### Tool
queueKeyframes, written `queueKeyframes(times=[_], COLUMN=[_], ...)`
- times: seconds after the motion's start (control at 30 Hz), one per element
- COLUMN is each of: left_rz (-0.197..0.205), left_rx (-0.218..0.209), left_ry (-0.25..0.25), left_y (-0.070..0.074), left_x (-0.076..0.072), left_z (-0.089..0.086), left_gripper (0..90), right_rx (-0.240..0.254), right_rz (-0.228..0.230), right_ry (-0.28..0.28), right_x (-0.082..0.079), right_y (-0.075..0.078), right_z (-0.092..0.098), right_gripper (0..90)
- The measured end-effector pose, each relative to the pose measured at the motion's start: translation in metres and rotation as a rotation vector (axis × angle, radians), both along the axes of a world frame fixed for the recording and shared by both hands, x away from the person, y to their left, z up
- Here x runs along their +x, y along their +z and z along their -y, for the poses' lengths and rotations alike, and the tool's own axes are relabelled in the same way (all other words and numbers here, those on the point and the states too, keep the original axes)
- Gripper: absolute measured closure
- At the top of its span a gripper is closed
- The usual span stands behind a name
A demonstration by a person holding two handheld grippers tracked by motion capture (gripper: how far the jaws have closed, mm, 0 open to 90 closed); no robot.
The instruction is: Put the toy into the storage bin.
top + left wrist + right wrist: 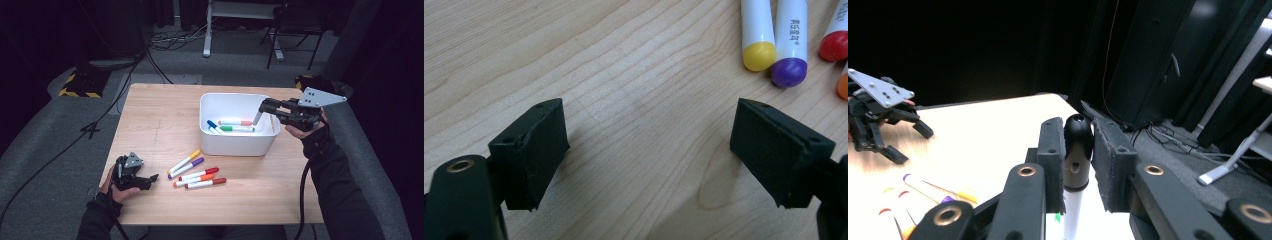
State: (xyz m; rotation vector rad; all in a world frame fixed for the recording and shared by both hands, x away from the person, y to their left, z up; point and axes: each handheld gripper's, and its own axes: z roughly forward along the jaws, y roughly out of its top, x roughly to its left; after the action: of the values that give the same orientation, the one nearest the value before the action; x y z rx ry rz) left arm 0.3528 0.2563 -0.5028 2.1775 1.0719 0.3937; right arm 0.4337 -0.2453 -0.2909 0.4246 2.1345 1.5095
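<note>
So far three markers lie in the white bin at upper centre, my right gripper clamps a black-capped marker above it, five markers wait at lower centre, and my left gripper rests open beside them.

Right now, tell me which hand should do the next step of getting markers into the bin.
Right. Its hand-held gripper is shut on a black-capped marker hanging over the white bin, so releasing comes next. The left hand-held gripper rests open on the table, beside the loose markers.
</note>
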Motion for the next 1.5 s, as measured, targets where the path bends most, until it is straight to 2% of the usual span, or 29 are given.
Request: queueKeyframes(times=[0.43, 0.7, 1.1, 1.27, 1.5], left_rz=[-0.001, -0.001, 0.000, 0.003, 0.000], left_rx=[0.000, -0.001, 0.000, 0.001, 0.000], left_ry=[0.000, 0.000, 0.000, 0.000, 0.000], left_y=[0.000, 0.000, 0.000, 0.000, 0.000], left_x=[0.000, 0.000, 0.000, 0.000, 0.000], left_z=[0.000, 0.000, 0.000, 0.000, 0.000], left_gripper=[15.7, 15.7, 15.8, 15.7, 15.7], right_rx=[-0.085, -0.131, -0.187, -0.183, -0.176], right_rz=[-0.107, -0.162, -0.199, -0.202, -0.201], right_ry=[0.002, 0.012, 0.024, 0.032, 0.015], right_x=[0.018, 0.025, 0.029, 0.028, 0.029], right_y=[-0.038, -0.052, -0.063, -0.064, -0.064], right_z=[-0.010, -0.012, -0.015, -0.016, -0.017], right_gripper=[75.0, 75.0, 74.9, 74.9, 74.8])
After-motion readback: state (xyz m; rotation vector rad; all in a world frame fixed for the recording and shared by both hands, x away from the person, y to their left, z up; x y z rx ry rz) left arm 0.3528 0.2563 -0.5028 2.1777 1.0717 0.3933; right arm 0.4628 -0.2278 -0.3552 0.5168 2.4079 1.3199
